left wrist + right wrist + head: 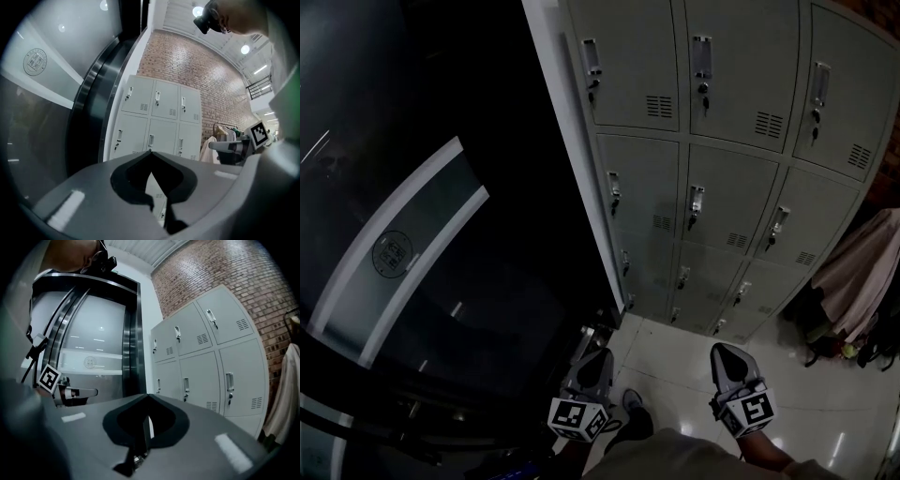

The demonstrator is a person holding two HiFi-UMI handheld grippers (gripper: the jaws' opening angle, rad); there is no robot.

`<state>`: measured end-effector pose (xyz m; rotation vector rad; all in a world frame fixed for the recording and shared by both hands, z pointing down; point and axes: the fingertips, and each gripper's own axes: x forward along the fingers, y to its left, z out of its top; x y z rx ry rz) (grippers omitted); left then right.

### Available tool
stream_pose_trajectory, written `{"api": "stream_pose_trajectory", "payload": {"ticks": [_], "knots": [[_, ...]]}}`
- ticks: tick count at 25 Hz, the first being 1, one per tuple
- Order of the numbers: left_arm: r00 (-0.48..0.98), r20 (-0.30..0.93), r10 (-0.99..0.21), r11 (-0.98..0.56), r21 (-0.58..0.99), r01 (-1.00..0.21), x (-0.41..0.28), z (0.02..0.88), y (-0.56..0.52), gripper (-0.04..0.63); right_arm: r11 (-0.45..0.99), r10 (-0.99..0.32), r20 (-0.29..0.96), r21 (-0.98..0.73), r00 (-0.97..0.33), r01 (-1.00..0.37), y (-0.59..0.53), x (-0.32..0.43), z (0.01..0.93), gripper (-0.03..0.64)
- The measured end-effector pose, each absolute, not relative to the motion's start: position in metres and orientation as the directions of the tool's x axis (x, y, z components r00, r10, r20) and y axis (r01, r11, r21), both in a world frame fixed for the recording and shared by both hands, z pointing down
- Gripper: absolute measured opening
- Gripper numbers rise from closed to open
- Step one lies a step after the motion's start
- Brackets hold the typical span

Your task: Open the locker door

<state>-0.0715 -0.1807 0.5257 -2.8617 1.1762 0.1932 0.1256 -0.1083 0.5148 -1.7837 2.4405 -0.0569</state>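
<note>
A bank of grey lockers (pixel 722 159) stands ahead, three columns wide, every door closed, each with a small handle and lock such as this handle (pixel 697 202). My left gripper (pixel 600 356) and right gripper (pixel 720 350) hang low over the floor, well short of the lockers and touching nothing. In the left gripper view the jaws meet at the tip of the left gripper (pixel 150 151), with the lockers (pixel 157 119) beyond. The right gripper (pixel 146 394) is likewise shut and empty, facing the lockers (pixel 206 357).
A dark glass wall with a round emblem (pixel 392 251) runs along the left of the lockers. Garments on a rack (pixel 862 272) hang at the right. A brick wall (pixel 211 84) rises behind. White floor tiles (pixel 675 366) lie in front, and a shoe (pixel 633 403) shows below.
</note>
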Motion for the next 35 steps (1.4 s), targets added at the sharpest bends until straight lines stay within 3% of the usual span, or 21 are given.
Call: {"api": "stream_pose_trajectory", "payload": {"ticks": [4,16,19,23,32,35], "knots": [[0.711,-0.112,-0.695,-0.716,0.019,-0.697,-0.077,0.531,-0.241,0.0,0.297,-0.954,-0.081,-0.121,-0.289,-0.947,-0.168,0.123,0.518,0.002],[0.725,-0.089,-0.683,-0.728,0.003,-0.685,-0.114,0.547,-0.375,0.0,0.293,-0.934,-0.253,-0.138,-0.253,-0.946,-0.315,0.093,0.518,0.002],[0.721,-0.085,-0.688,-0.724,0.017,-0.689,-0.121,0.556,-0.393,0.0,0.282,-0.943,-0.222,-0.143,-0.247,-0.949,-0.333,0.087,0.525,0.002],[0.729,-0.065,-0.682,-0.731,0.033,-0.681,-0.112,0.569,-0.409,0.0,0.28,-0.96,-0.068,-0.155,-0.272,-0.948,-0.342,0.082,0.549,0.002],[0.715,-0.102,-0.691,-0.721,0.035,-0.692,-0.097,0.565,-0.431,0.0,0.295,-0.952,-0.125,-0.12,-0.28,-0.948,-0.38,0.091,0.551,0.002],[0.701,-0.107,-0.705,-0.707,0.042,-0.706,-0.096,0.559,-0.437,0.0,0.312,-0.95,-0.067,-0.114,-0.306,-0.943,-0.386,0.085,0.549,0.007]]}}
